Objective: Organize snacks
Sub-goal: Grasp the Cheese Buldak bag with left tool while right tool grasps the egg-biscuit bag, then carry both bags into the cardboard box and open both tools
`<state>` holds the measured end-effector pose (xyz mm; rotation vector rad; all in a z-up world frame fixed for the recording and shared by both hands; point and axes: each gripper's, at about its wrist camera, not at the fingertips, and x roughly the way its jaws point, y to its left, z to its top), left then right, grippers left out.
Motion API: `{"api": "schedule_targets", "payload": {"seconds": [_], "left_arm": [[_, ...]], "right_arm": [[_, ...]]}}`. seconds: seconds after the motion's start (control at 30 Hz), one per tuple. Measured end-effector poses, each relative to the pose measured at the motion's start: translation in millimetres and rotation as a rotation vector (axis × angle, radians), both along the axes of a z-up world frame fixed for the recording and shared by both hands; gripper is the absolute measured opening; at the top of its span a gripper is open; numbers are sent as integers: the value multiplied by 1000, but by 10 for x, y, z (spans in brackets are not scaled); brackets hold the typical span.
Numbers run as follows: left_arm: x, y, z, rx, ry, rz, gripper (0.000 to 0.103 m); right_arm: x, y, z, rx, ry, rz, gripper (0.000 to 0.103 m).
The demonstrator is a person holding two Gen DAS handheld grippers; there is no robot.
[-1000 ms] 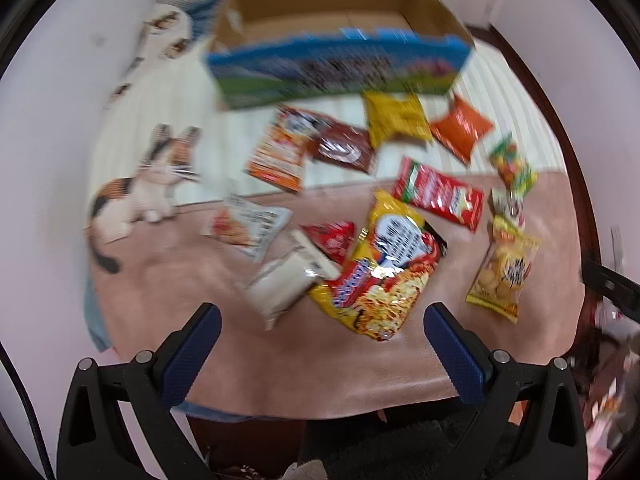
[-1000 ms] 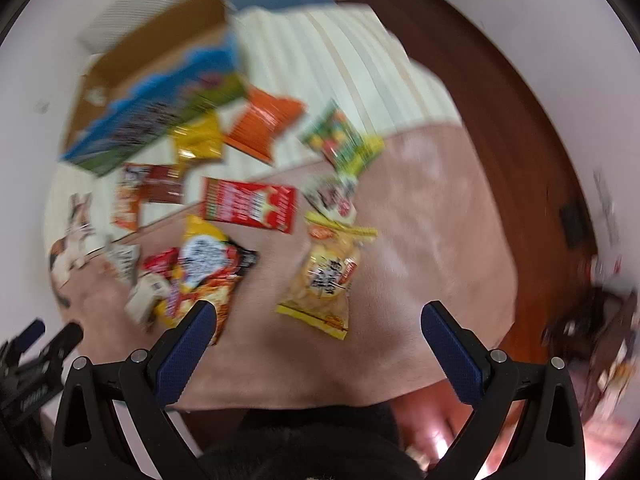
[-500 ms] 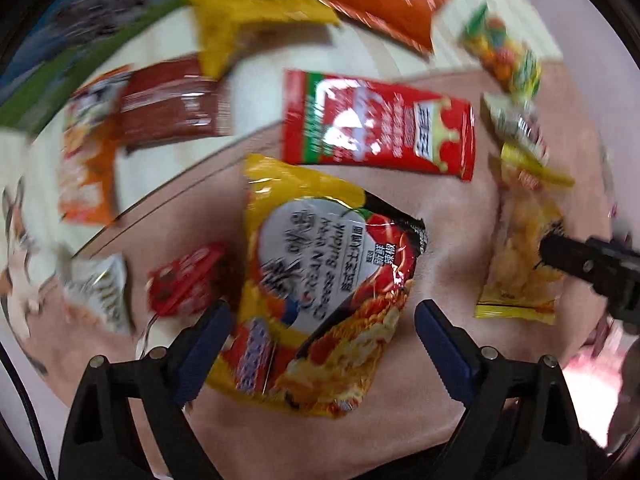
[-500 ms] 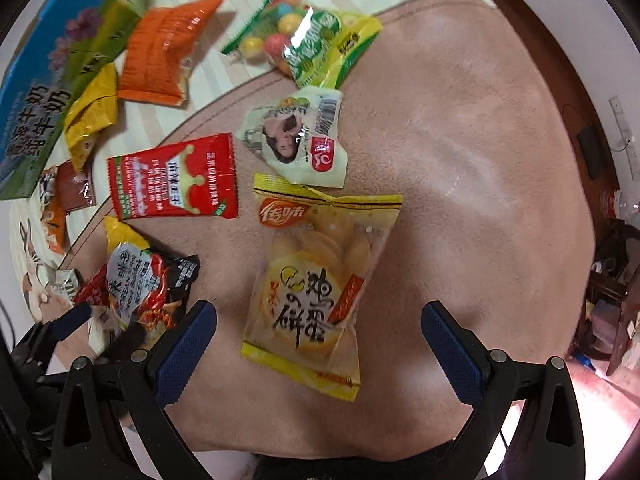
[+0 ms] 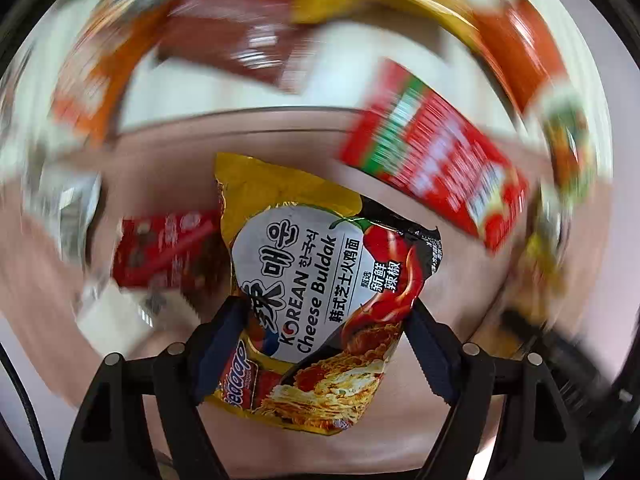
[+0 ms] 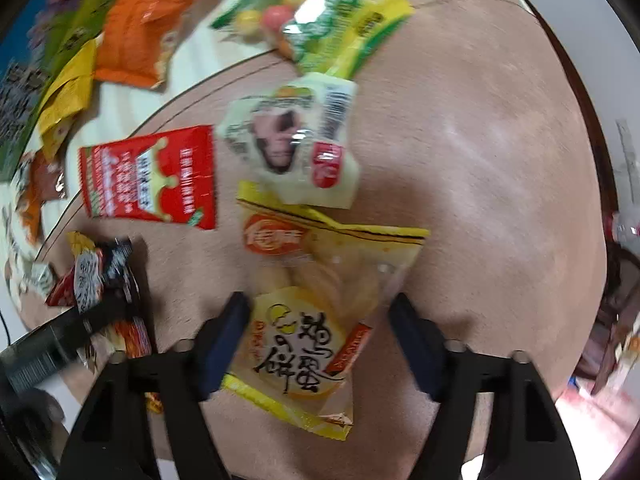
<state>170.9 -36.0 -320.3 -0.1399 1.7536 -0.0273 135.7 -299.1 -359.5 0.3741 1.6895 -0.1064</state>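
In the left wrist view my left gripper (image 5: 324,340) points down at a yellow and black Korean cheese noodle pack (image 5: 316,276) lying on the pink mat. Its jaws are closing, and both blue pads (image 5: 222,344) touch the pack's side edges. In the right wrist view my right gripper (image 6: 320,332) is closing on a yellow egg-biscuit bag (image 6: 320,320), one pad at each side of it. The left gripper (image 6: 60,336) shows there at the lower left, on the noodle pack (image 6: 92,276).
Other snacks lie around: a red packet (image 6: 148,178), a white packet (image 6: 296,144), a green candy bag (image 6: 328,20), an orange bag (image 6: 144,32), a yellow bag (image 6: 68,92), a small red pack (image 5: 160,248), a brown packet (image 5: 236,36). The blue box (image 6: 24,56) is at the far left.
Both grippers have dropped close to the mat and narrowed their jaws. The left one now flanks the noodle pack, the right one the biscuit bag.
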Motion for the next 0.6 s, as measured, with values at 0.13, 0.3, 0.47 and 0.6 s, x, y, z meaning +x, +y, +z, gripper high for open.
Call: {"api": "schedule_targets", "payload": {"seconds": [0.13,0.3,0.47,0.6], "left_arm": [[21,261,-52,-82,54,193,79],[-94,189,-89,-47,47,-21,79],[-179,-49,-200,21,67,-169,84],[-126,-143,-364,51,67,-142,85]], "right_arm": [[62,194,-6,-10,-21,135,60],[147,516,-84,42,-17,395,57],[214,539,-232,125,8,361,65],[297,397,-338,182,15,238,68]]}}
